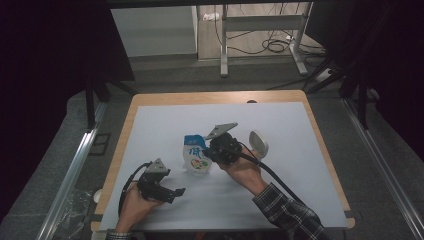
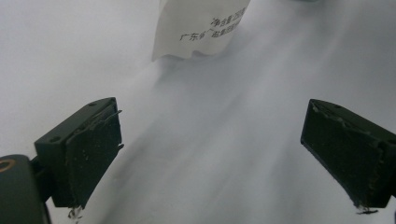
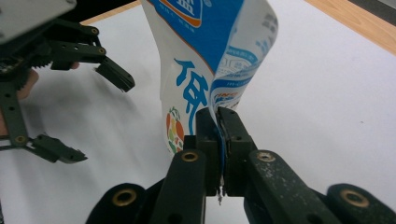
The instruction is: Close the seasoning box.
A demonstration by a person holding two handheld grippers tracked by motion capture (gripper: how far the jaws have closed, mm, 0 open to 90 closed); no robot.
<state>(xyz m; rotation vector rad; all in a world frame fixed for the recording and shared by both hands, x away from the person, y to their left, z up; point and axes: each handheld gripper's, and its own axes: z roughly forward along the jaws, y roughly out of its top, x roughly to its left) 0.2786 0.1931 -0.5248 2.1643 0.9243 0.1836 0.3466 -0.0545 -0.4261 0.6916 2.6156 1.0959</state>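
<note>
A white and blue printed pouch (image 1: 195, 154) lies near the middle of the white mat. My right gripper (image 1: 209, 150) is shut on the pouch's edge (image 3: 219, 126), and the pouch (image 3: 205, 60) curls upward from its jaws. My left gripper (image 1: 176, 192) is open near the mat's front left, apart from the pouch, jaws wide with nothing between them. In the left gripper view the pouch's white printed corner (image 2: 198, 28) sits ahead of the open gripper (image 2: 210, 154). The left gripper (image 3: 88, 112) also appears open at the left of the right gripper view.
A white rounded object (image 1: 258, 143) rests on the mat right of my right hand. The white mat (image 1: 280, 125) covers a wooden table (image 1: 150, 98). Beyond the table stand a desk frame (image 1: 260, 30) and cables on the floor.
</note>
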